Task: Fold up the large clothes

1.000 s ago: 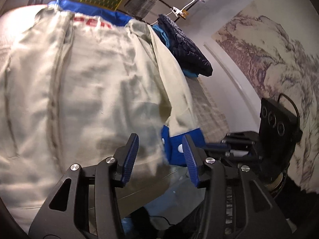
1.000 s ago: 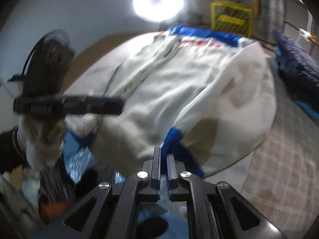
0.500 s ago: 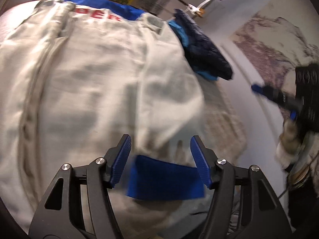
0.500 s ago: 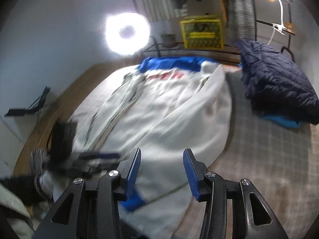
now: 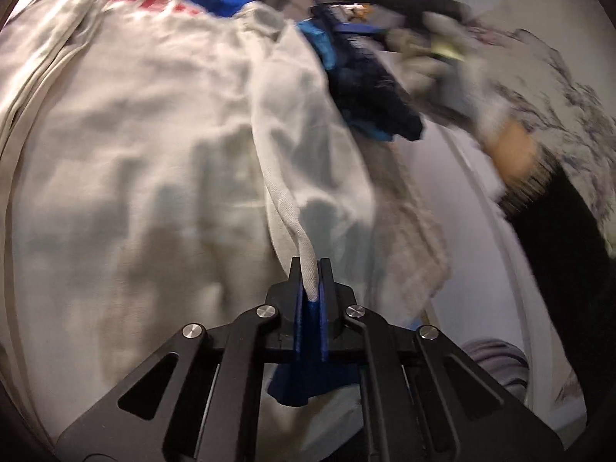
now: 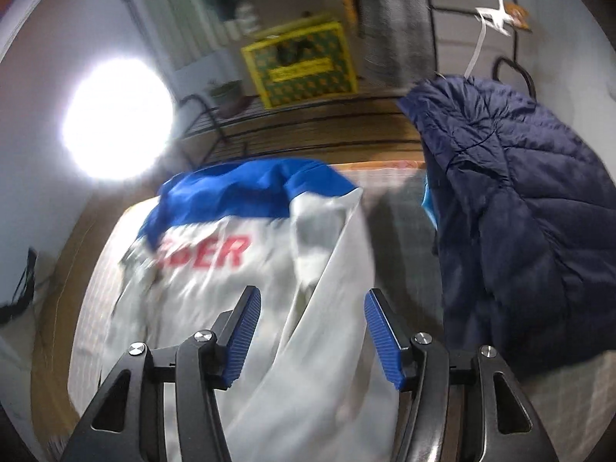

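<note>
Both fisheye shots bent hard at the edges, with dark vignette corners. A round white lamp (image 6: 117,119) blew out totally in the right wrist view, glare washing over the wall. The white cotton jacket with red lettering (image 6: 238,269) was smeared with motion blur. Soft grey shadows lay across it in the left view, and the gloved hand (image 5: 442,65) there was blurry too.

Counted: 1 white jacket (image 6: 215,308) w/ blue collar, 1 navy padded jacket (image 6: 519,238), 1 yellow crate (image 6: 304,65), 2 grippers – left gripper (image 5: 311,269), right gripper (image 6: 312,331), 1 round lamp (image 6: 115,119).

Navy puffer jacket (image 6: 519,211) beside yellow crate (image 6: 304,63).
</note>
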Available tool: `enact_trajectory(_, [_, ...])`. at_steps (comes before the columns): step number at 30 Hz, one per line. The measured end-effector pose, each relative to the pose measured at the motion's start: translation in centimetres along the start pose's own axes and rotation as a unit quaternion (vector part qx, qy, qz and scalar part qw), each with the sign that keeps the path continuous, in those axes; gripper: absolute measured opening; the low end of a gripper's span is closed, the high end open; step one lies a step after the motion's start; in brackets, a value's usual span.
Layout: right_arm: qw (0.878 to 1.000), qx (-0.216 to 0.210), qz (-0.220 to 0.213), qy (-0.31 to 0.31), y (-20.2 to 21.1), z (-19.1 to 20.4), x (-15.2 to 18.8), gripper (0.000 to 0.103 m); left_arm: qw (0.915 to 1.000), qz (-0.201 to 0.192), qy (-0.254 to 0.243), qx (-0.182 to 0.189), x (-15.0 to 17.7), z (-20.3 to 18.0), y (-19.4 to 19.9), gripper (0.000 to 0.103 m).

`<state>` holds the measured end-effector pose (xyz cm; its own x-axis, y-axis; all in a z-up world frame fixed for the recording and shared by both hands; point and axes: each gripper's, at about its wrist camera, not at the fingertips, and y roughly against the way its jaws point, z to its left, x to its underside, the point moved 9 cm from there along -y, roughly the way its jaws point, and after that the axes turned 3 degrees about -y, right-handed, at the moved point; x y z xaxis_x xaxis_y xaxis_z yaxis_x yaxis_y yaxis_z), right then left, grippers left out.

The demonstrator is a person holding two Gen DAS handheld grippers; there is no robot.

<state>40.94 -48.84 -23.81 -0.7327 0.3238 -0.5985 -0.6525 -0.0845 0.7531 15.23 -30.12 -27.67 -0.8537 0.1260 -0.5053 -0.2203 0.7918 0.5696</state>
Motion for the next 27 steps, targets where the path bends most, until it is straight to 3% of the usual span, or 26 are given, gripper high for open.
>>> enact_trajectory(7, [0.998, 0.012, 0.006, -0.065, -6.0, -1.8, -3.5, 0.057, 0.9988, 0.012, -0.026, 0.041, 0.9, -3.0, 1.0, 0.003])
enact_trajectory(12, [0.996, -0.014, 0.011, -0.087, -8.5, -1.1, -5.0, 0.038, 0.9983, 0.016, -0.027, 0.048, 0.9, -3.1, 1.0, 0.003])
enact_trajectory(16, [0.998, -0.013, 0.013, -0.065, -9.4, 0.2, -5.8, 0.000, 0.9983, 0.017, -0.035, 0.044, 1.0, -3.0, 0.9, 0.003])
enact_trajectory(19, [0.999, -0.012, 0.008, -0.035, -9.0, 1.5, -6.1, 0.000, 0.9982, 0.018, -0.030, 0.049, 1.5, -2.9, 1.3, 0.003])
enact_trajectory(22, [1.000, 0.016, -0.011, -0.015, -8.3, 1.6, -6.9, 0.000, 0.9982, 0.021, -0.029, 0.049, 2.1, -2.8, 1.4, 0.003])
enact_trajectory(24, [0.999, 0.032, -0.016, -0.030, -8.2, 0.7, -7.4, 0.026, 0.9982, 0.020, -0.027, 0.050, 2.0, -2.7, 1.5, 0.003])
enact_trajectory(25, [0.999, 0.032, -0.015, -0.040, -8.4, 0.4, -7.6, 0.055, 0.9981, 0.021, -0.026, 0.052, 2.1, -2.7, 1.5, 0.003])
enact_trajectory(27, [0.999, 0.014, -0.007, -0.043, -8.9, 0.6, -7.5, 0.055, 0.9982, 0.020, -0.028, 0.050, 2.3, -2.5, 1.6, 0.003])
